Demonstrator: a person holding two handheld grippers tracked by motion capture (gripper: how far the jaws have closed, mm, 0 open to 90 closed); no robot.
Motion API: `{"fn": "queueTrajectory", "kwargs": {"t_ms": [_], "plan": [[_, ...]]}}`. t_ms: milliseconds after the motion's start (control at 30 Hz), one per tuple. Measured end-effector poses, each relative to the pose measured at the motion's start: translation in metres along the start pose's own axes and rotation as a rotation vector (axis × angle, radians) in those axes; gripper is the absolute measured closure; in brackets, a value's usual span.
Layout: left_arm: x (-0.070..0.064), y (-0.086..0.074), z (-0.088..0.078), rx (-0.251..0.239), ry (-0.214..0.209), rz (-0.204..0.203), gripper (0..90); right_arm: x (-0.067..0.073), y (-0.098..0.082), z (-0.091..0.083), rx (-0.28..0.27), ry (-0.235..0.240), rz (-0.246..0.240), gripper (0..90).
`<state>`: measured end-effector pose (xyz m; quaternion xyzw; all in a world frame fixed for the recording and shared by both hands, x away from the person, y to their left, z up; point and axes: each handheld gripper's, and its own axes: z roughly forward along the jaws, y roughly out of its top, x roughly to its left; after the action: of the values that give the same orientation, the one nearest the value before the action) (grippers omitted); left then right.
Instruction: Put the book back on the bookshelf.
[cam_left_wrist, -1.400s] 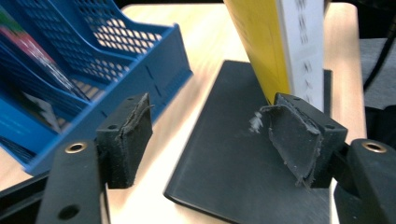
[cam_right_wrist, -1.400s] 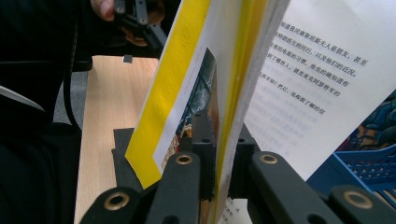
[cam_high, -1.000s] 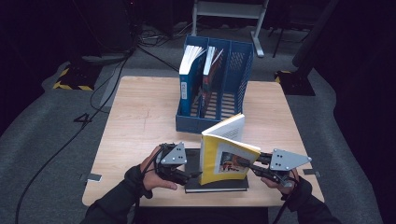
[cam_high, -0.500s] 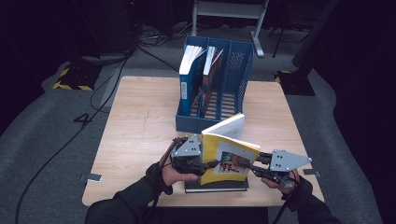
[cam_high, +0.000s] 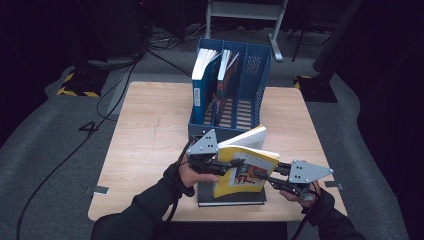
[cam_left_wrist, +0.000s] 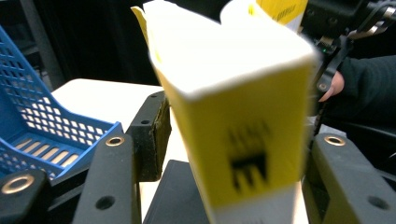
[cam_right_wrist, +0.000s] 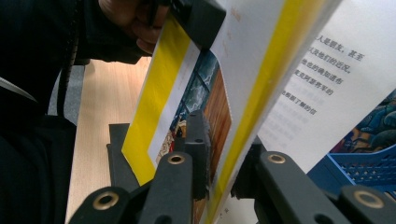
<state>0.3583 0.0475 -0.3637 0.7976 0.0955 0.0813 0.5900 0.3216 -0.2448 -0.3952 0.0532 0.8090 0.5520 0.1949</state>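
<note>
A yellow paperback (cam_high: 246, 171) stands on edge, tilted, over a dark book (cam_high: 231, 198) lying flat near the table's front edge. My left gripper (cam_high: 227, 165) has its jaws on either side of the paperback's spine (cam_left_wrist: 233, 140). They have just been closing, and the pads sit against the book. From the right, my right gripper (cam_high: 273, 176) pinches the paperback's front cover (cam_right_wrist: 163, 116) between its pads (cam_right_wrist: 198, 140). Its jaws have just been opening a little, with the cover still between them. The pages fan open above.
A blue file rack (cam_high: 252, 75) stands at the back of the wooden table (cam_high: 150, 140), with two upright books (cam_high: 202, 85) in its left slots. Its blue mesh wall (cam_left_wrist: 42, 126) is close to my left gripper. The dark book (cam_right_wrist: 116, 154) lies under the paperback.
My left gripper has moved right and up from beside the dark book to the paperback's spine, and its jaws have narrowed onto it. The right gripper has stayed put.
</note>
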Motion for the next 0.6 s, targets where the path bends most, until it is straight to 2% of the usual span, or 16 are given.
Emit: {"fn": "queueTrajectory", "kwargs": {"t_ms": [67, 100, 200, 367, 500, 600], "plan": [[0.000, 0.002, 0.000, -0.003, -0.004, 0.006, 49.2, 0.000, 0.000, 0.000, 0.001, -0.001, 0.001, 79.3], [0.000, 0.004, 0.000, -0.001, -0.012, 0.009, 54.7, -0.001, -0.001, 0.000, 0.002, -0.004, 0.003, 78.1], [-0.001, 0.008, 0.002, 0.002, -0.025, 0.023, 59.9, -0.001, -0.001, 0.000, 0.005, -0.010, 0.008, 77.0], [-0.001, 0.009, 0.001, 0.008, -0.035, 0.021, 70.3, -0.004, -0.005, -0.003, 0.023, -0.044, 0.013, 71.9], [0.000, 0.009, 0.001, 0.004, -0.042, -0.003, 73.4, -0.008, -0.009, -0.009, 0.032, -0.066, 0.031, 70.2], [0.001, 0.009, 0.001, 0.002, -0.043, -0.014, 74.2, -0.011, -0.012, -0.015, 0.036, -0.063, 0.046, 63.8]]}}
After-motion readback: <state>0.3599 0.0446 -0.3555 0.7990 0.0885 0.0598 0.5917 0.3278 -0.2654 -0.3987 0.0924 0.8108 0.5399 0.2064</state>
